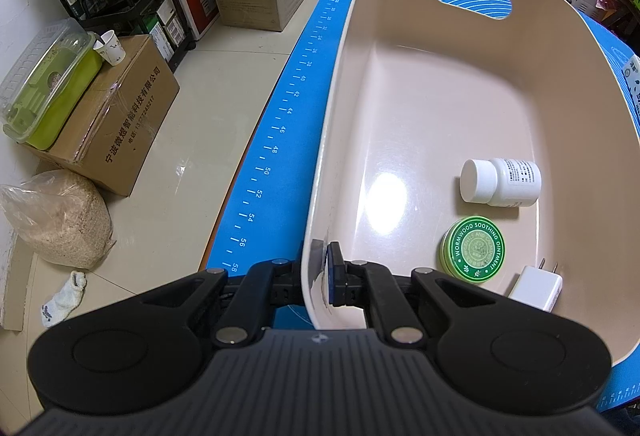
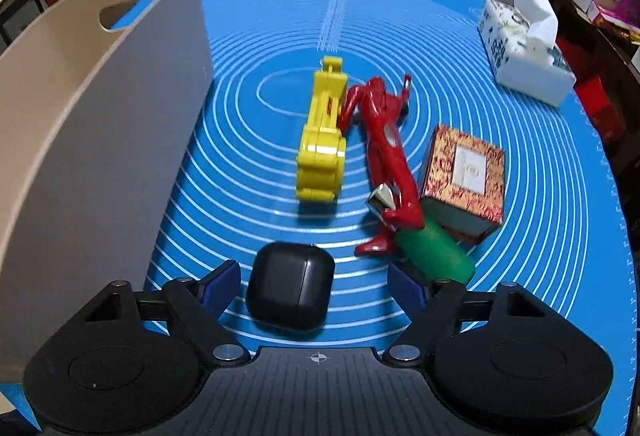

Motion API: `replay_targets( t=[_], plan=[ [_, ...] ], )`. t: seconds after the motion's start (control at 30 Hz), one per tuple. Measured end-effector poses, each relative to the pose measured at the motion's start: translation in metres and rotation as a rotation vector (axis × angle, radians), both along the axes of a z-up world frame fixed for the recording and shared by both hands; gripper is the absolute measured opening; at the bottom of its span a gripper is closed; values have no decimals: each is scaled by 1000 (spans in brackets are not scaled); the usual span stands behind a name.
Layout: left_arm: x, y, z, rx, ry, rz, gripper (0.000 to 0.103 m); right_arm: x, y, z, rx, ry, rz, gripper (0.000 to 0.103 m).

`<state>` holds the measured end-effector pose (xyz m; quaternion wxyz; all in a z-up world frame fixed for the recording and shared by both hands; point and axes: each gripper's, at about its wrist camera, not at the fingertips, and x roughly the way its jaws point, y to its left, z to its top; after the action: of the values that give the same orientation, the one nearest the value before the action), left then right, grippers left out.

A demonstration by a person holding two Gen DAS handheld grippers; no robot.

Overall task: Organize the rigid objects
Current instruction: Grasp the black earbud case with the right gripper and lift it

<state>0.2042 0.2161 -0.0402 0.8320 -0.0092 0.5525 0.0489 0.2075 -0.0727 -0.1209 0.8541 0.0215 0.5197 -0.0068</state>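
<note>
Gripping the near wall of the beige plastic bin (image 1: 420,84) with the left gripper (image 1: 316,276), jaws closed on the rim, one blue pad inside, the other outside. Lying inside the bin, nearest first: white wall charger (image 1: 536,288), round green ointment tin (image 1: 474,245), white pill bottle (image 1: 500,182) on its side. Spreading wide open on the right gripper (image 2: 314,284), straddling a black rounded earbud case (image 2: 290,290) on the blue ringed mat (image 2: 248,48), pads not touching it. Resting beyond: green cylinder (image 2: 440,250), red toy figure (image 2: 384,152), yellow toy figure (image 2: 322,140), red-and-gold patterned box (image 2: 464,176), then tissue box (image 2: 520,52) at the far right.
</note>
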Motion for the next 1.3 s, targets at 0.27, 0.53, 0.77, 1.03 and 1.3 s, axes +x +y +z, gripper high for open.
replay_targets(
  t=[0.27, 0.53, 0.77, 1.03, 1.3],
  plan=[
    [-1, 1, -1, 2, 1, 1, 10, -8, 5, -4, 0, -19, 25, 70],
    [-2, 2, -1, 0, 1, 1, 10, -13, 18, 2, -22, -46, 72, 50],
    [-2, 2, -1, 0, 2, 2, 10, -16, 17, 19, -18, -108, 59, 50],
    [-2, 2, -1, 0, 2, 2, 10, -14, 18, 62, 0, -227, 51, 50],
    [-2, 2, -1, 0, 1, 2, 10, -15, 32, 117, 45, -387, 83, 50]
  ],
)
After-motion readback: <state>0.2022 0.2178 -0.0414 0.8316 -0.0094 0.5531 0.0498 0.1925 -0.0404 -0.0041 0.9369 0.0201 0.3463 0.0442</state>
